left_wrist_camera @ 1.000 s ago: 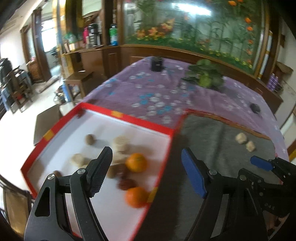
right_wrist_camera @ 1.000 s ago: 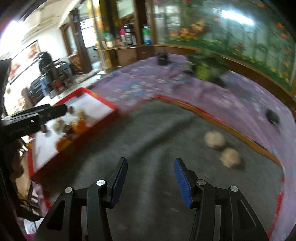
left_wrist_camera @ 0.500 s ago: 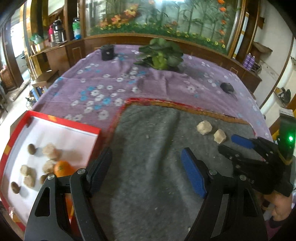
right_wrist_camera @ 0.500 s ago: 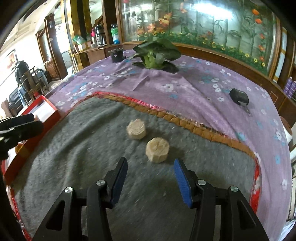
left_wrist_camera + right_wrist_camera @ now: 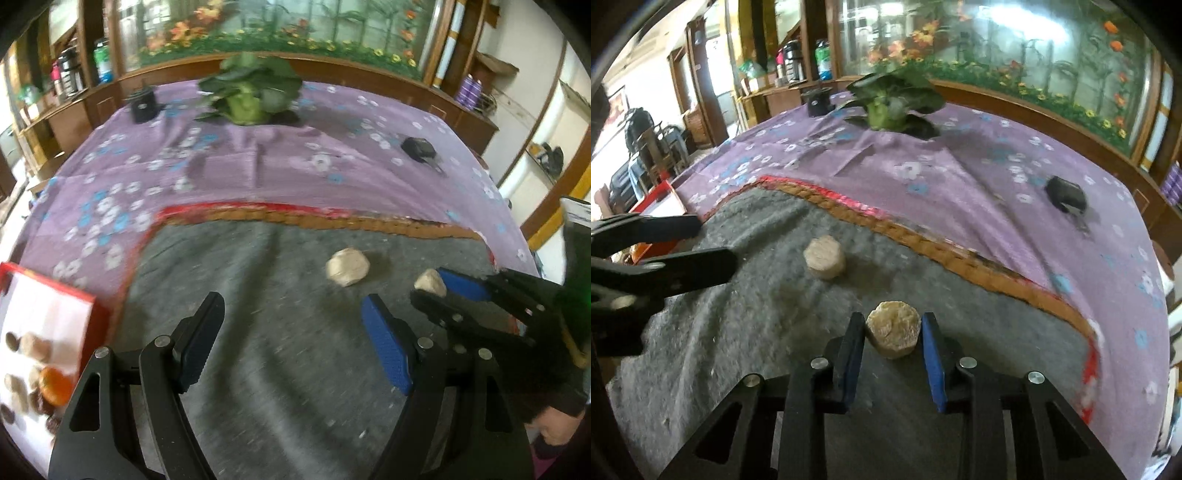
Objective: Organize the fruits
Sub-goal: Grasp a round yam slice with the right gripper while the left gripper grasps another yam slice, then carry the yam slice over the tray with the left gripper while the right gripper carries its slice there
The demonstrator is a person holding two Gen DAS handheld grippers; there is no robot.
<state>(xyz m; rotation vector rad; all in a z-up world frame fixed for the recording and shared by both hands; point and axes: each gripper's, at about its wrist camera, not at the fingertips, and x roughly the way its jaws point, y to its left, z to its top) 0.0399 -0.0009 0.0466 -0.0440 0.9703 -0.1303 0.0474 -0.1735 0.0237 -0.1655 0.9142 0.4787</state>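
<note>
1. Right gripper (image 5: 893,341): low over the grey mat (image 5: 746,332), pointing steeply down. Its jaws have just been closing; the blue pads (image 5: 932,354) now sit against both sides of the near puck (image 5: 893,334), a pale tan, many-sided fruit piece resting on the mat. In the left wrist view the same gripper (image 5: 432,286) flanks that piece (image 5: 430,282) from the right.
2. Left gripper (image 5: 291,332): jaws spread wide, nothing between them, hovering above bare mat (image 5: 258,295). In the right wrist view its black fingers (image 5: 683,269) reach in from the left edge.
3. Far puck (image 5: 348,266): second pale piece, lying free on the mat, ahead of the left gripper and a little to its right, apart from the near puck; also seen at (image 5: 825,257).
4. Tray (image 5: 55,306): red-rimmed, white inside, at the mat's left edge. Holds an orange (image 5: 55,386), several pale and brown pieces (image 5: 33,347), blurred.
5. Cloth (image 5: 258,173): purple, flowered, under the mat, which has an orange and red border.
6. Plant (image 5: 249,88): leafy green, at the far end of the cloth.
7. Black cup (image 5: 143,105): left of the plant.
8. Black key fob (image 5: 417,147): on the cloth, right side.
9. Person: a bit of hand (image 5: 557,432) behind the right gripper.
</note>
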